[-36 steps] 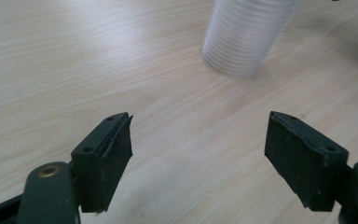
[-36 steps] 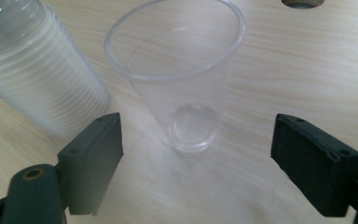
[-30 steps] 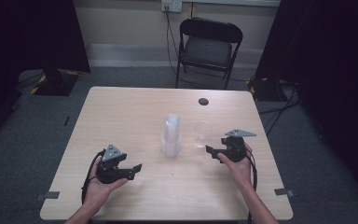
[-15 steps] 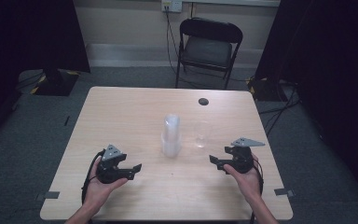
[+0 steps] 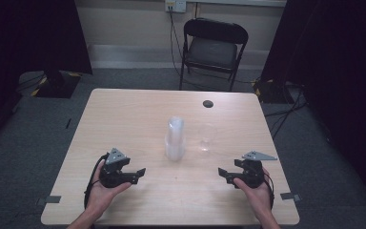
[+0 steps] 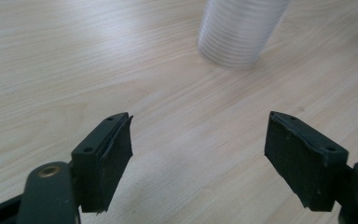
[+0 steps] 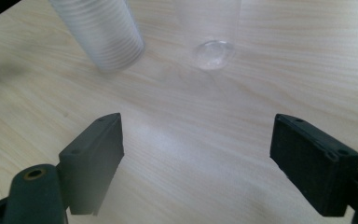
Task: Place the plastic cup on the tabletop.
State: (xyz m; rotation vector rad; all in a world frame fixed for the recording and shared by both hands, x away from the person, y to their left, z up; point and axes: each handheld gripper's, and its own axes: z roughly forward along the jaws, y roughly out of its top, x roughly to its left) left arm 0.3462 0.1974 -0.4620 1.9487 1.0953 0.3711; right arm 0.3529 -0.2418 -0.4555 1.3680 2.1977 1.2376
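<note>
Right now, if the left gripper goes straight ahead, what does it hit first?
Probably the cup stack: it stands ahead of the open left gripper, slightly right of centre, with bare table between. It might just graze past.

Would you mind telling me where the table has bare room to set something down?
Most of the table is bare: the whole far half behind the cup stack, apart from a small dark disc, and the near strip between the left gripper and right gripper. The middle is tightest, where a clear cup stands beside the stack.
</note>
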